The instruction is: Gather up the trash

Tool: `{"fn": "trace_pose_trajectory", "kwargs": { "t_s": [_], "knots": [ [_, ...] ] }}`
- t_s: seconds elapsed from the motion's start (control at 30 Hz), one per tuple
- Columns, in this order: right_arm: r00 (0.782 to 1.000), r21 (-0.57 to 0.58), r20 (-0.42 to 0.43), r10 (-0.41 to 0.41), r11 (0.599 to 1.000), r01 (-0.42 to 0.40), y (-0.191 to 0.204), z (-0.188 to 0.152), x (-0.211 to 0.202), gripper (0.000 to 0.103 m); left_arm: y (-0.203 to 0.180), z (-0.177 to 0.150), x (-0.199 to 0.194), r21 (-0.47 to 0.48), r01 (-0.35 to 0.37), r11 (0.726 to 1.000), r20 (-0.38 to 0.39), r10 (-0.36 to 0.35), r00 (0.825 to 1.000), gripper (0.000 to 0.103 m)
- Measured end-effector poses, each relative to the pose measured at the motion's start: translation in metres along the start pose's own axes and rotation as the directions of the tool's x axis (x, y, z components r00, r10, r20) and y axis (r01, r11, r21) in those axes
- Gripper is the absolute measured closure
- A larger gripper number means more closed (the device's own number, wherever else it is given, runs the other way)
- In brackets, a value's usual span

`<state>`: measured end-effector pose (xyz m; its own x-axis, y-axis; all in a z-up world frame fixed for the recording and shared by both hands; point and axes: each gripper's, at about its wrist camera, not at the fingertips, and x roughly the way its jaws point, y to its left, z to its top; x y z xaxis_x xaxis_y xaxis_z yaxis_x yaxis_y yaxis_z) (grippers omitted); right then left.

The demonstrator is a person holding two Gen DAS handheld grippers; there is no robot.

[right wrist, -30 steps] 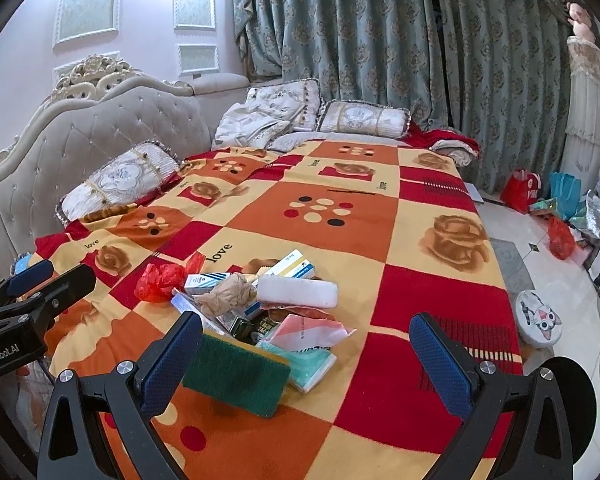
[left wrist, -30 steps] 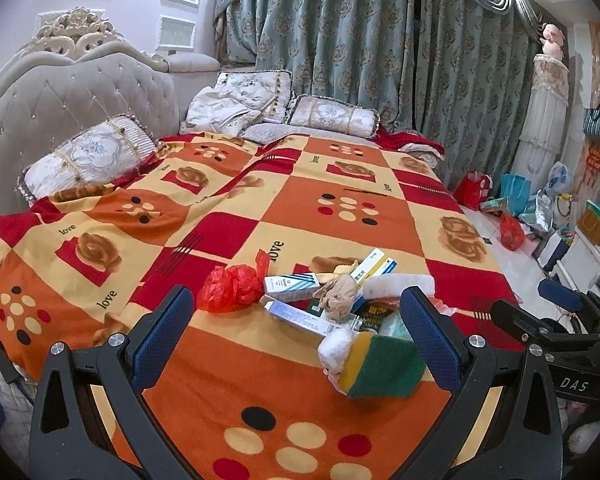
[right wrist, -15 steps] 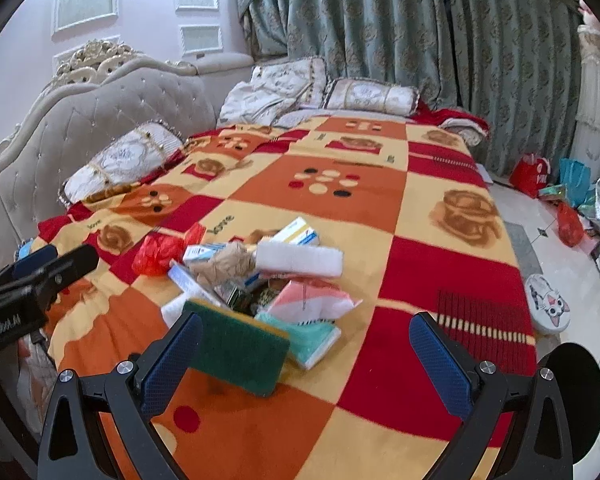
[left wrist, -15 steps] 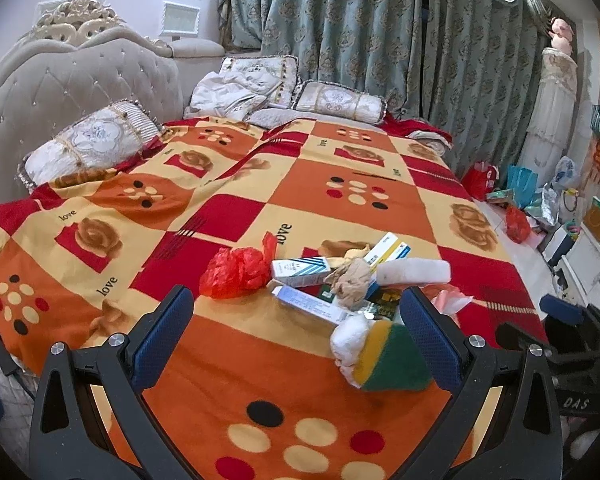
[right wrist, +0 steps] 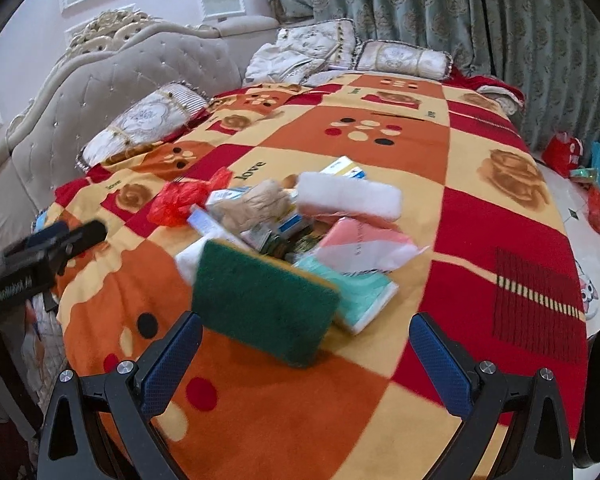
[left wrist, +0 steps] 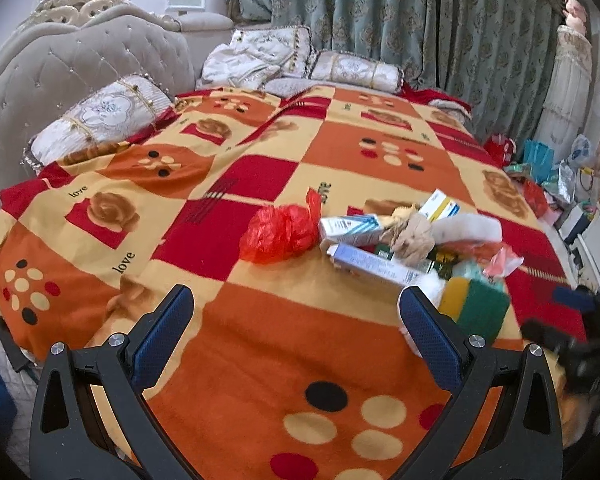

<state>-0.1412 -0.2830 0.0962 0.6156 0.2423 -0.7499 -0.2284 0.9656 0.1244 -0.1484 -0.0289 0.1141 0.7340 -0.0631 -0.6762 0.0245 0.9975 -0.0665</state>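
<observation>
Green-faced yellow scouring sponge lies just ahead of my right gripper, slanting leftward; both grippers' jaws gape empty, left gripper farther.

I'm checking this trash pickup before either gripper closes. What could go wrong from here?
The pile is tangled: the green sponge leans on the teal packet and boxes, so grabbing it with the open right gripper may drag neighbours along. The red plastic bag is flimsy and could slip from the open left gripper. The soft blanket might get pinched.
</observation>
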Motion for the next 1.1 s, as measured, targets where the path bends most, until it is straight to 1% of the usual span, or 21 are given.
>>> {"fn": "trace_pose_trajectory", "kwargs": {
  "t_s": [0.13,0.27,0.43,0.67,0.7,0.77,0.8,0.83,0.87,0.9,0.93,0.97,1.0,1.03,1.07,1.1],
  "knots": [
    [1.0,0.054,-0.003,-0.026,0.998,0.026,-0.029,0.008,0.004,0.0,-0.004,0.0,0.01,0.016,0.017,1.0,-0.012,-0.016,1.0,0.001],
    [1.0,0.125,-0.005,-0.009,0.992,0.01,-0.053,0.02,0.011,0.0,-0.005,0.005,0.02,0.019,0.023,1.0,-0.016,-0.023,1.0,0.001],
    [1.0,0.136,-0.011,0.002,0.991,-0.001,-0.062,0.035,0.027,0.0,0.007,0.017,0.034,0.001,0.013,1.0,-0.012,-0.013,1.0,0.001],
    [0.997,0.158,-0.049,0.064,0.986,-0.056,-0.07,0.042,0.061,0.0,0.026,0.041,0.082,-0.034,0.003,0.999,-0.064,-0.006,0.998,0.001],
    [0.996,0.162,-0.056,0.075,0.985,-0.065,-0.071,0.043,0.066,0.0,0.028,0.045,0.092,-0.03,0.001,1.0,-0.074,-0.003,0.997,0.002],
    [0.994,0.17,-0.066,0.088,0.983,-0.076,-0.073,0.043,0.073,0.0,0.028,0.049,0.107,-0.027,-0.007,1.0,-0.095,0.004,0.995,0.007],
    [0.993,0.173,-0.072,0.099,0.981,-0.085,-0.074,0.043,0.076,0.0,0.029,0.051,0.116,-0.028,-0.006,1.0,-0.109,0.003,0.994,0.013],
    [0.991,0.177,-0.075,0.11,0.98,-0.096,-0.075,0.043,0.079,0.0,0.031,0.054,0.128,-0.035,-0.004,0.999,-0.134,0.0,0.991,0.022],
    [0.99,0.179,-0.073,0.12,0.978,-0.105,-0.075,0.044,0.081,0.002,0.031,0.054,0.134,-0.041,-0.003,0.999,-0.149,-0.004,0.989,0.028],
    [0.989,0.181,-0.068,0.129,0.977,-0.115,-0.075,0.044,0.082,0.013,0.033,0.054,0.142,-0.052,0.003,0.999,-0.172,-0.012,0.985,0.042],
    [0.987,0.183,-0.07,0.143,0.975,-0.128,-0.075,0.043,0.083,0.023,0.034,0.054,0.15,-0.065,0.014,0.998,-0.198,-0.027,0.98,0.056],
    [0.983,0.186,-0.08,0.164,0.972,-0.147,-0.074,0.043,0.085,0.042,0.036,0.053,0.155,-0.079,0.033,0.996,-0.215,-0.049,0.975,0.06],
    [0.979,0.19,-0.09,0.181,0.968,-0.162,-0.074,0.043,0.086,0.053,0.037,0.053,0.155,-0.092,0.054,0.994,-0.213,-0.072,0.974,0.065],
    [0.977,0.188,-0.103,0.189,0.968,-0.167,-0.073,0.041,0.087,0.054,0.034,0.051,0.151,-0.088,0.057,0.994,-0.21,-0.074,0.975,0.074],
    [0.977,0.178,-0.104,0.187,0.97,-0.166,-0.072,0.04,0.085,0.058,0.032,0.051,0.148,-0.079,0.058,0.995,-0.208,-0.073,0.975,0.078],
    [0.979,0.163,-0.09,0.18,0.973,-0.164,-0.071,0.039,0.079,0.064,0.031,0.051,0.143,-0.071,0.06,0.996,-0.207,-0.074,0.975,0.082]
  ]
}}
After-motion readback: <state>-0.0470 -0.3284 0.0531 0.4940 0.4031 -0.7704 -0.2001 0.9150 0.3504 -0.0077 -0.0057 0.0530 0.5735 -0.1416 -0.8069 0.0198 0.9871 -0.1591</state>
